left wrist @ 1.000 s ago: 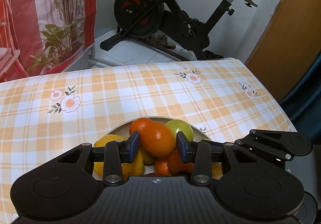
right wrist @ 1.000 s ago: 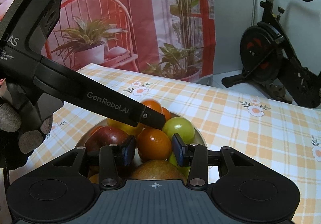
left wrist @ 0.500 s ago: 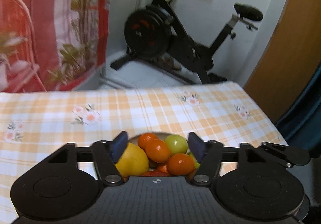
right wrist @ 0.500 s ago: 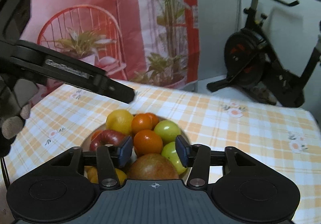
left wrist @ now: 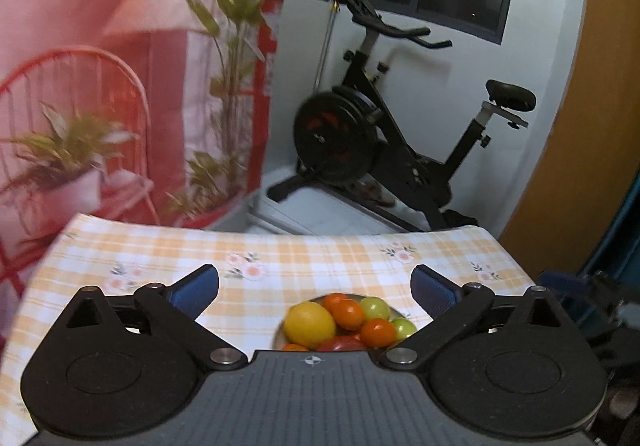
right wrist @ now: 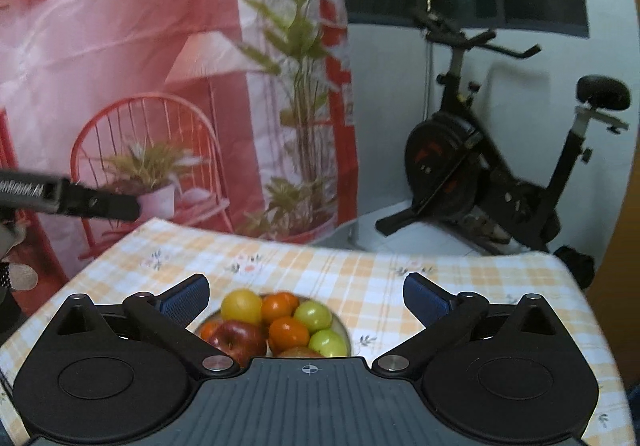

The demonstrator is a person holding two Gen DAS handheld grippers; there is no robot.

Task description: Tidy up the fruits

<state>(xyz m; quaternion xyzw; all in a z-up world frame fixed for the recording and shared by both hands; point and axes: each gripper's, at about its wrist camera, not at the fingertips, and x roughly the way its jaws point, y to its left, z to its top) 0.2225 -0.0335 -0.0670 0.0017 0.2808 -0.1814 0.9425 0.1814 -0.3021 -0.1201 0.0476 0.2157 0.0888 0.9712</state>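
A shallow bowl [right wrist: 345, 327] on the checked tablecloth holds a pile of fruit: a yellow lemon [right wrist: 241, 306], oranges [right wrist: 289, 334], green apples [right wrist: 313, 316] and a red apple [right wrist: 239, 340]. The same bowl shows in the left wrist view, with the lemon [left wrist: 310, 324] and oranges [left wrist: 349, 313] on top. My left gripper [left wrist: 315, 285] is wide open and empty, high above and behind the bowl. My right gripper [right wrist: 306, 292] is wide open and empty, also raised above the bowl. The left gripper's finger [right wrist: 80, 200] shows at the left of the right wrist view.
The table [right wrist: 440, 286] has an orange and white checked cloth with flower prints. Behind it stand a black exercise bike [left wrist: 384, 142] on the floor and a red printed curtain [right wrist: 160, 66]. A wooden door [left wrist: 592, 126] is at the right.
Both grippers opened from narrow to wide and drew up and back from the bowl. The left let go of the orange it was around; the fruit now looks smaller.
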